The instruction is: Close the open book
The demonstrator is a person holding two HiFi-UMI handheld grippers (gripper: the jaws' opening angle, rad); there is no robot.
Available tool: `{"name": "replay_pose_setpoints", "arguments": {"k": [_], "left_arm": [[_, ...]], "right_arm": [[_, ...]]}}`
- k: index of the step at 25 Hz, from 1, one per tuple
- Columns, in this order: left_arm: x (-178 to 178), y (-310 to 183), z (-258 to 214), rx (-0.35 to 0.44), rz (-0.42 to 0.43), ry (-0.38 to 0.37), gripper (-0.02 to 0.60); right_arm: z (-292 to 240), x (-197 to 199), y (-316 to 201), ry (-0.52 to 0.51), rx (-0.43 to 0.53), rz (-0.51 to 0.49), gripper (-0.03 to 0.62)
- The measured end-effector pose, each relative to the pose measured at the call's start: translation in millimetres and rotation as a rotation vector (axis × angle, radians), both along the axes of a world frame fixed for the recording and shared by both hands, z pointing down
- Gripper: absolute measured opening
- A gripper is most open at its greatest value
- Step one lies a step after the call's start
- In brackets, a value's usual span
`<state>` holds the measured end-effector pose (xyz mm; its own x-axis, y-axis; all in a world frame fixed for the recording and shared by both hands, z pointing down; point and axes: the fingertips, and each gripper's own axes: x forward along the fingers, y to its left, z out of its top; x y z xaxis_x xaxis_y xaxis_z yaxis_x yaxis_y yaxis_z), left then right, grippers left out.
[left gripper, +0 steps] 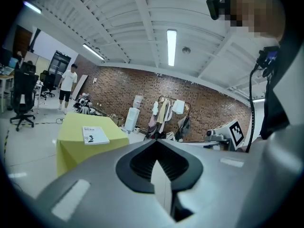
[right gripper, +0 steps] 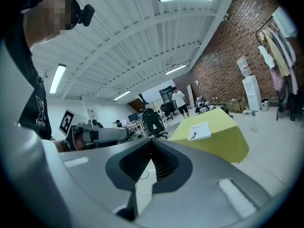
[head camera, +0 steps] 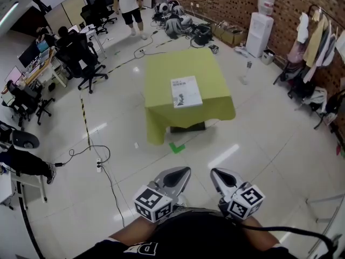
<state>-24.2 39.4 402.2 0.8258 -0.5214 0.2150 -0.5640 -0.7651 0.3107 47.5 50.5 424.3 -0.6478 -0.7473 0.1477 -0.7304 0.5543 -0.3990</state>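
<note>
Across a wide pale floor (head camera: 259, 144), well ahead of the person, stands a table (head camera: 210, 69) under a yellow-green cloth. It is alone in the open middle of the room, with desks and chairs off to the left and a brick wall with a water dispenser (head camera: 260, 28) behind.

On the table's near half lies the book (head camera: 186, 91), flat, its white cover up and no pages spread. Both gripper views show the same shut cover. By that look the task is done, or as good as done: there is nothing left to fold over, and nothing else sits on the cloth.

Neither gripper is near the book; bare floor lies between them and the table. The left gripper (head camera: 185, 171) and right gripper (head camera: 215, 172) are held low and close in front of the person's body, side by side and a little apart, pointing roughly level toward the table. Each one's jaws are pressed together at the tips with nothing between them; only floor shows through the gap behind the tips.
</note>
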Motion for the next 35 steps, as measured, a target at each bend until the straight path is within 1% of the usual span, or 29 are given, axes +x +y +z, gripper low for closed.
{"name": "replay_pose_setpoints", "arguments": {"k": [5, 9, 11, 14, 17, 21, 28, 31, 35], "left_arm": [[-25, -29, 11, 0.002, 0.059, -0.012, 0.008], [-42, -49, 12, -0.019, 0.049, 0.025, 0.008], [-46, -54, 9, -0.015, 0.055, 0.035, 0.008], [-51, -66, 10, -0.013, 0.059, 0.034, 0.008], [-55, -78, 12, -0.023, 0.042, 0.033, 0.008], [-56, -94, 11, -0.009, 0.022, 0.023, 0.008], [-58, -141, 14, -0.006, -0.081, -0.014, 0.008], [-49, -171, 10, 0.013, -0.123, -0.021, 0.008], [-23, -206, 4, 0.03, -0.156, -0.022, 0.008]], "right_arm": [[3, -35, -31, 0.031, 0.001, 0.007, 0.006], [1, -44, -44, 0.062, -0.019, 0.028, 0.006], [0, -46, -50, 0.07, -0.027, 0.04, 0.006], [1, -55, -59, 0.092, -0.029, 0.019, 0.006], [-2, -60, -71, 0.104, -0.019, 0.001, 0.006], [-1, -59, -97, 0.088, -0.013, -0.017, 0.006], [-6, -55, -156, 0.065, 0.008, -0.104, 0.006], [-8, -43, -184, 0.058, 0.023, -0.133, 0.006], [-9, -16, -219, 0.043, 0.023, -0.154, 0.006]]}}
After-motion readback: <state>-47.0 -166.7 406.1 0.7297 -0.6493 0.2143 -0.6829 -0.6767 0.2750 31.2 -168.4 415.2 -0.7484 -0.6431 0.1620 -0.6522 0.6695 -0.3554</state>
